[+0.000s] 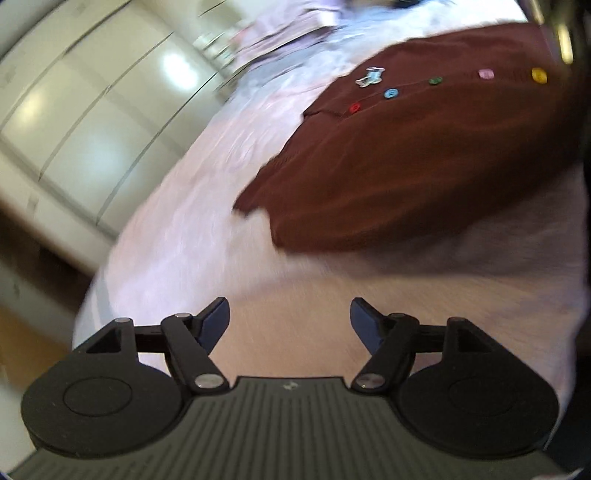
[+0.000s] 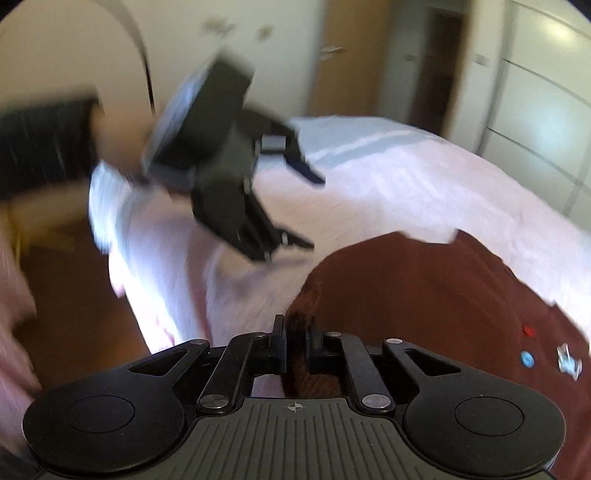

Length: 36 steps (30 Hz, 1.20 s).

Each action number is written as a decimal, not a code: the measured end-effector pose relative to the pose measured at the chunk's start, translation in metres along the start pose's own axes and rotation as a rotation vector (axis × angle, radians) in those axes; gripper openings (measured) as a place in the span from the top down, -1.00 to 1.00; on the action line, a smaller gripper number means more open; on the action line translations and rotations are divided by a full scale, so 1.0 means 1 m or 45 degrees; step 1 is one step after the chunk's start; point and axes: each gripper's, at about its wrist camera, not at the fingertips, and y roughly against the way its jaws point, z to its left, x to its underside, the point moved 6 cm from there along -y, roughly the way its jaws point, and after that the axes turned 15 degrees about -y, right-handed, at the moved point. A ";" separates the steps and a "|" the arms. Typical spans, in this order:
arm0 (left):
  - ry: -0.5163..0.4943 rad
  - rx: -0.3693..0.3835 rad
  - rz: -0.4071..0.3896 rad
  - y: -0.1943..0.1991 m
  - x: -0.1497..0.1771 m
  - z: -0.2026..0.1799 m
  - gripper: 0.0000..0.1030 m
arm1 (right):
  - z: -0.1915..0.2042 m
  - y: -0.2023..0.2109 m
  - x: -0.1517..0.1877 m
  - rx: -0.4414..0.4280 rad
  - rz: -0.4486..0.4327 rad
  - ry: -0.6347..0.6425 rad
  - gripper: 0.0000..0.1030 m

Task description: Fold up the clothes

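A dark red-brown garment (image 1: 399,158) with a row of coloured buttons (image 1: 391,93) lies on a pale pink bedsheet (image 1: 177,236). My left gripper (image 1: 288,321) is open and empty, above the sheet short of the garment's near edge. It also shows in the right wrist view (image 2: 314,210), open, blurred, above the sheet. My right gripper (image 2: 295,347) is shut on a bunched edge of the garment (image 2: 413,295). The coloured buttons (image 2: 527,344) lie at that view's right.
White wardrobe doors (image 1: 92,122) stand beyond the bed's left edge. A heap of other pale clothes (image 1: 295,26) lies at the far end of the bed. Wooden floor (image 2: 74,306) and a doorway (image 2: 436,62) lie past the bed.
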 end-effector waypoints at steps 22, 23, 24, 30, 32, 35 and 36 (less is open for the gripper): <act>-0.326 0.032 -0.118 -0.077 -0.152 0.059 0.81 | -0.114 0.099 0.007 -0.084 -0.287 -0.494 0.86; -0.332 0.018 -0.144 -0.080 -0.177 0.065 0.81 | -0.127 0.115 0.011 -0.047 -0.336 -0.523 0.86; -0.343 0.002 -0.173 -0.085 -0.203 0.068 0.81 | -0.141 0.134 0.017 0.006 -0.382 -0.559 0.86; -0.373 0.073 -0.304 -0.140 -0.348 0.040 0.64 | -0.219 0.186 0.074 0.199 -0.455 -0.839 0.87; -0.375 0.116 -0.300 -0.160 -0.368 0.023 0.56 | -0.243 0.187 0.098 0.230 -0.422 -0.950 0.87; -0.301 0.188 -0.283 -0.173 -0.364 0.012 0.51 | -0.277 0.188 0.135 0.276 -0.371 -1.115 0.86; -0.271 0.216 -0.268 -0.171 -0.355 0.011 0.45 | -0.289 0.188 0.147 0.291 -0.354 -1.171 0.86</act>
